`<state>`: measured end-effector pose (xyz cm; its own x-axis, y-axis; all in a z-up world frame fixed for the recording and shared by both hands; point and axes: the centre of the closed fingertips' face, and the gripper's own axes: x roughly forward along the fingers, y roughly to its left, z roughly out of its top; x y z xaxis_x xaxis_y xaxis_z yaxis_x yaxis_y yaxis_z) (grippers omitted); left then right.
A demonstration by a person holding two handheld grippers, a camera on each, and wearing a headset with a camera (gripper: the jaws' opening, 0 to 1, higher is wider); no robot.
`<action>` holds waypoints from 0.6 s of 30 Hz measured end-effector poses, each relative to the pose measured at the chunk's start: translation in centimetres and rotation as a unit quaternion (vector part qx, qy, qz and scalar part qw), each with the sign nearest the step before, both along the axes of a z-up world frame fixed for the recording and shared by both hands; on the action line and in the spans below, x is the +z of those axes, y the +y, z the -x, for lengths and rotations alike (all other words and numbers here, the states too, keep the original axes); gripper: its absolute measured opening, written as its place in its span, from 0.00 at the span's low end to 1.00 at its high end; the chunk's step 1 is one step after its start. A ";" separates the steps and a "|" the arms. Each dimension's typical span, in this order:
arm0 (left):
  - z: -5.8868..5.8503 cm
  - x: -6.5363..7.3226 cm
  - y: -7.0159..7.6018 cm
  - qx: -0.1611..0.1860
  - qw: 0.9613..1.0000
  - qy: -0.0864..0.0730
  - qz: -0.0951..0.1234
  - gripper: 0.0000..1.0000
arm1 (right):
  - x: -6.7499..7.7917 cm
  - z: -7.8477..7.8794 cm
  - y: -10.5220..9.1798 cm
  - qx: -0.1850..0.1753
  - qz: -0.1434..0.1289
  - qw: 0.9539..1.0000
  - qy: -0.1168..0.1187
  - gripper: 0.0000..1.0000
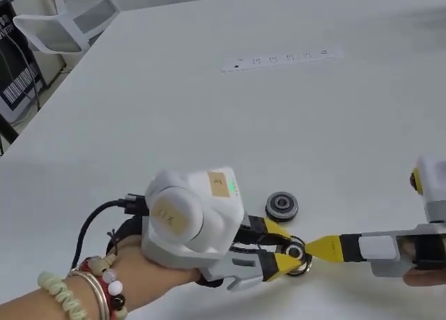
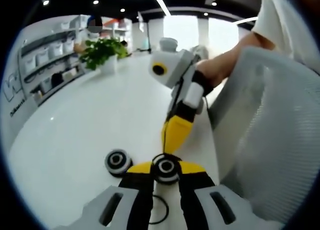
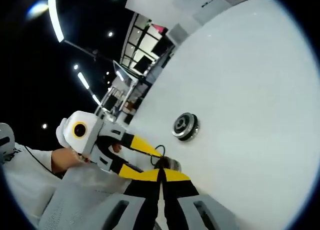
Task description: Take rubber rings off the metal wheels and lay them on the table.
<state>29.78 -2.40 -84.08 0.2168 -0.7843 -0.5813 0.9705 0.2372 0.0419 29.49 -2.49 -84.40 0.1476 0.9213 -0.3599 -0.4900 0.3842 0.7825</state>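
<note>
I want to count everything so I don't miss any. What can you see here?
table: 1, white, under everything
power strip: 1, white, far side of the table
chair: 1, white, past the table's far left corner
plant: 1, green, at the table's far end
free wheel: 1, silver and black, on the table beside the grippers
held wheel: 1, silver and black, between the left gripper's jaws
loose ring: 1, black, on the table under the left gripper
beads: several strings, pale and red, on the wrist
left gripper: 1, white and yellow, clamped on the held wheel
right gripper: 1, white and yellow, tip against the held wheel
</note>
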 end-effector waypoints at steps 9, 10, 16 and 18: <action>0.5 4.4 -1.3 -0.002 0.998 0.010 0.059 0.37 | 0.9 0.2 -0.2 0.015 -0.006 1.000 -0.011 0.00; 0.4 4.9 -1.3 0.002 0.998 0.013 0.063 0.42 | 0.9 0.2 -0.3 0.015 -0.006 1.000 -0.011 0.00; 0.3 7.3 -0.3 -0.001 0.998 -0.016 0.066 0.50 | 1.6 0.6 -0.6 0.008 -0.021 1.000 -0.003 0.00; 0.0 8.5 0.0 0.010 0.996 -0.016 0.085 0.53 | 1.7 0.6 -0.8 0.006 -0.021 1.000 -0.002 0.00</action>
